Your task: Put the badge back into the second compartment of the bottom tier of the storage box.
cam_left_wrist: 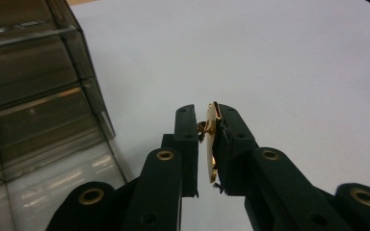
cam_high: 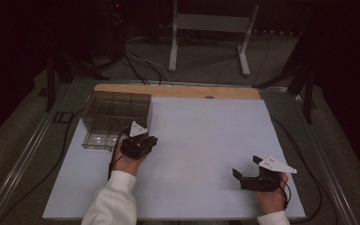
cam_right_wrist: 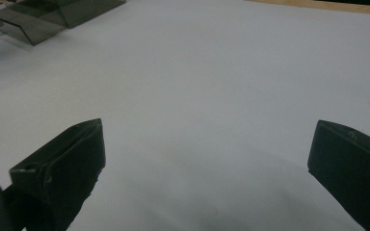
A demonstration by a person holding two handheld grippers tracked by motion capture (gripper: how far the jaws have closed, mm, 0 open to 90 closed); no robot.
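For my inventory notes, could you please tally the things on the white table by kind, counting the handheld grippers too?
Clear divided boxes: 1
Small gold metal pieces: 1, pinched in the left gripper
Grippers: 2, the left one and the right gripper, whose jaws stand wide apart
Total: 4

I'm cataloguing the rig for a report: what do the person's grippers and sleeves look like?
Both are black two-jaw tools. The left gripper has brass-coloured rivets on its linkage arms; the right gripper has blocky black jaws. Each carries a grey three-cornered plate on top and trails a black cable. The person wears white sleeves.
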